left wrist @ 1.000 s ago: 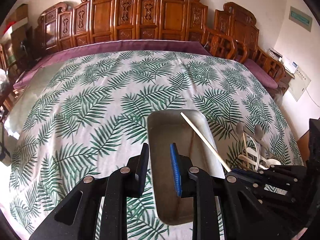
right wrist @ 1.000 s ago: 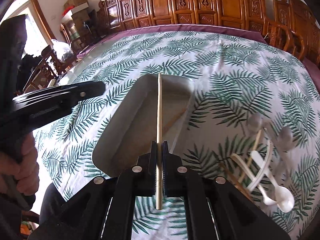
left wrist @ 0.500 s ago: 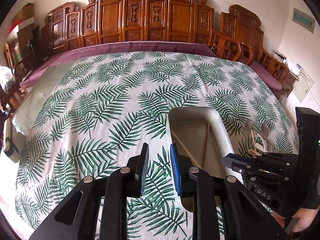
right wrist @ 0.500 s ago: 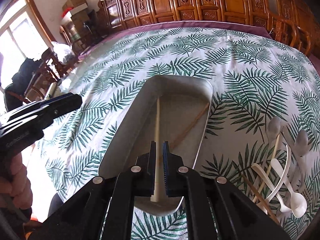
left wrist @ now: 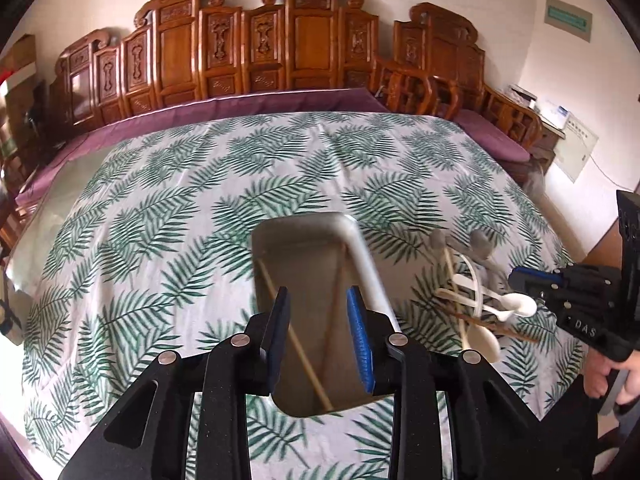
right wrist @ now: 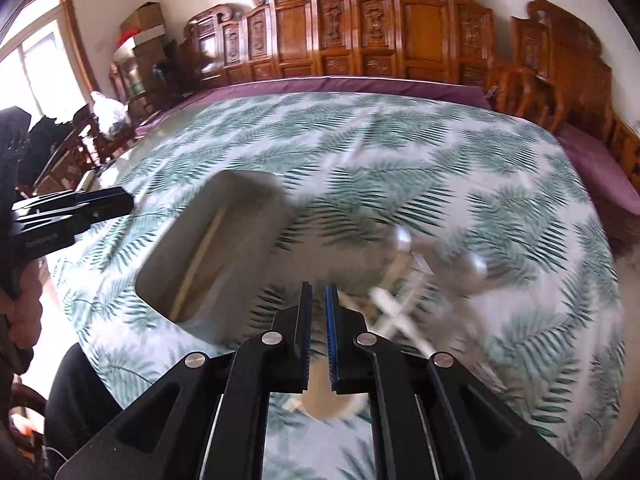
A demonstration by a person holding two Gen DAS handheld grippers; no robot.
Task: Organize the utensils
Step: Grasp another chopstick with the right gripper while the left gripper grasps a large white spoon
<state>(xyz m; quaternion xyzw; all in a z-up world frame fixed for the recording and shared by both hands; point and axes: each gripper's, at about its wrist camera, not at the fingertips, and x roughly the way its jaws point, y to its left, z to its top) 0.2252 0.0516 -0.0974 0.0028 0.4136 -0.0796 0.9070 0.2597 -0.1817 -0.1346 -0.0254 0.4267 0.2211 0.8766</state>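
1. Utensils point(left wrist: 476, 304) lie in a loose, crossed heap on the leaf-print tablecloth point(left wrist: 168, 216), just right of a grey rectangular tray point(left wrist: 366, 264), which serves as the landmark for everything that follows.
2. That heap holds pale plastic spoons, grey spoons and a dark stick, overlapping at odd angles. They appear unsorted, which is probably why they sit outside the tray.
3. Inside the tray lie two chopsticks point(left wrist: 294, 338), thin and pale. Their long axes run roughly along the tray's length, near end to far end. The left one slants across the floor toward the tray's near right corner; the other lies closer to the right wall.
4. Left gripper point(left wrist: 318, 332) hovers above the tray's near end, its two pads spread moderately apart and holding nothing. It seems to be waiting rather than reaching.
5. Right gripper point(right wrist: 318, 332) sits right of the tray, pointing over the heap. A narrow gap shows between its pads, and nothing is clamped there. A pale rounded shape shows beneath it, likely a spoon bowl, though blur makes that uncertain.
6. Judging from this layout, the right gripper is placed to collect the next piece from the heap and carry it left into the tray.
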